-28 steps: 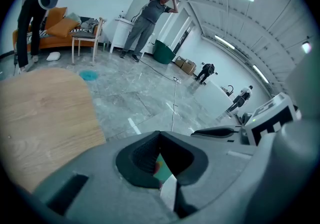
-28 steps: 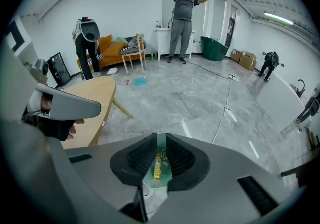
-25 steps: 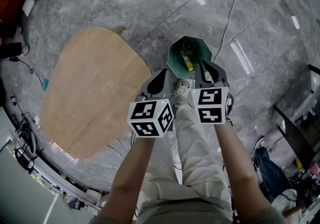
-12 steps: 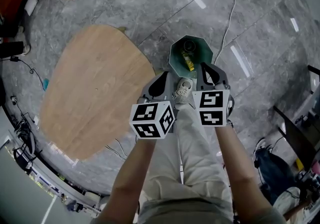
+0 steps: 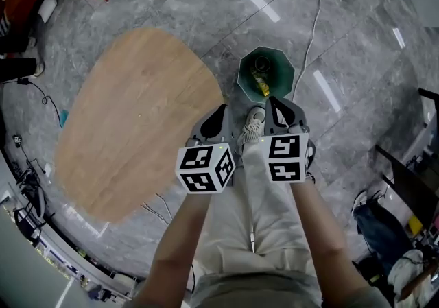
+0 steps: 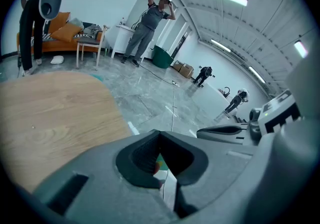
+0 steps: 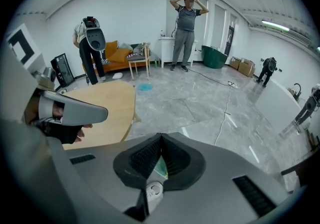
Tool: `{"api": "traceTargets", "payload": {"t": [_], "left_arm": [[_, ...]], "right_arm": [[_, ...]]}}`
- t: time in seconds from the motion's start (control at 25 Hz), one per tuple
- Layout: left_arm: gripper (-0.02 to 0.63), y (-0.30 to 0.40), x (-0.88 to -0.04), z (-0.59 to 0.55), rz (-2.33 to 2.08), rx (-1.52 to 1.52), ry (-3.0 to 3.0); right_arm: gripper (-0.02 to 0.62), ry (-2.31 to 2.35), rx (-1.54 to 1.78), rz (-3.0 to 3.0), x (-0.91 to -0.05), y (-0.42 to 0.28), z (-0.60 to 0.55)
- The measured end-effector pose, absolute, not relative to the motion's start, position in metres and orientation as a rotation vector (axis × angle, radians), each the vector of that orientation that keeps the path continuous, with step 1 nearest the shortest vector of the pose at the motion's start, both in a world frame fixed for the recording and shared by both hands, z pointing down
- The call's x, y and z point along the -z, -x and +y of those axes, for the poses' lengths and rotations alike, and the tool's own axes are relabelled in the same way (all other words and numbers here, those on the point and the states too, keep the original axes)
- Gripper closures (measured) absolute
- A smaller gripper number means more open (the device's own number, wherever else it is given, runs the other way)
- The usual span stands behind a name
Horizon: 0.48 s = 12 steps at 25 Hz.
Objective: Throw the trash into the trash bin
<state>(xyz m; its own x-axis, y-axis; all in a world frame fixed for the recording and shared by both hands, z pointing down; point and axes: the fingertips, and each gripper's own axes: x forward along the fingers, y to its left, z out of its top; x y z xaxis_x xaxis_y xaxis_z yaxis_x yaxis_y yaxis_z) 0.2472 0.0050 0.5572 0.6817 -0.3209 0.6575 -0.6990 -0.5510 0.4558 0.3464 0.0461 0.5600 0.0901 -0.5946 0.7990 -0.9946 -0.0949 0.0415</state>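
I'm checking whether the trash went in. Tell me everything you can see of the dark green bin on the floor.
The dark green trash bin stands upright on the grey marble floor, open-topped, with a faceted, roughly octagonal rim and plastic-looking walls. Inside lie a yellow wrapper-like piece and a dark round item, too small to identify. It sits right of the oval wooden table, ahead of the person's pale shoe. Apart from those contents, only the floor touches it.

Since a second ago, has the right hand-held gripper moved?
Yes: the right hand-held gripper has drawn back off the rim of the trash bin, toward the person.
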Motion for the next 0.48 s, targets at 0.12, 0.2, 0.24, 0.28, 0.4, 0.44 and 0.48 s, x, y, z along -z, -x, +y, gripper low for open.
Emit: {"api": "traceTargets", "payload": {"t": [0.12, 0.2, 0.24, 0.28, 0.4, 0.44, 0.48], "left_arm": [[0.606, -0.226, -0.551, 0.011, -0.795, -0.66, -2.165], [0.606, -0.213, -0.547, 0.015, -0.803, -0.652, -2.169], [0.606, -0.207, -0.544, 0.018, -0.807, -0.648, -2.171], [0.606, -0.2, -0.542, 0.02, -0.811, -0.645, -2.173], [0.606, -0.181, -0.536, 0.027, -0.823, -0.636, -2.175], [0.606, -0.175, -0.534, 0.029, -0.828, -0.632, -2.174], [0.606, -0.169, -0.533, 0.032, -0.834, -0.628, -2.172]], "right_arm": [[0.586, -1.762, -0.821, -1.575, -0.552, -0.33, 0.053], [0.586, -1.769, -0.806, -1.581, -0.545, -0.321, 0.057], [0.586, -1.773, -0.797, -1.583, -0.542, -0.317, 0.058], [0.586, -1.777, -0.79, -1.586, -0.539, -0.313, 0.06], [0.586, -1.789, -0.777, -1.595, -0.53, -0.3, 0.064], [0.586, -1.792, -0.772, -1.598, -0.527, -0.295, 0.065], [0.586, -1.795, -0.767, -1.602, -0.525, -0.29, 0.067]]}}
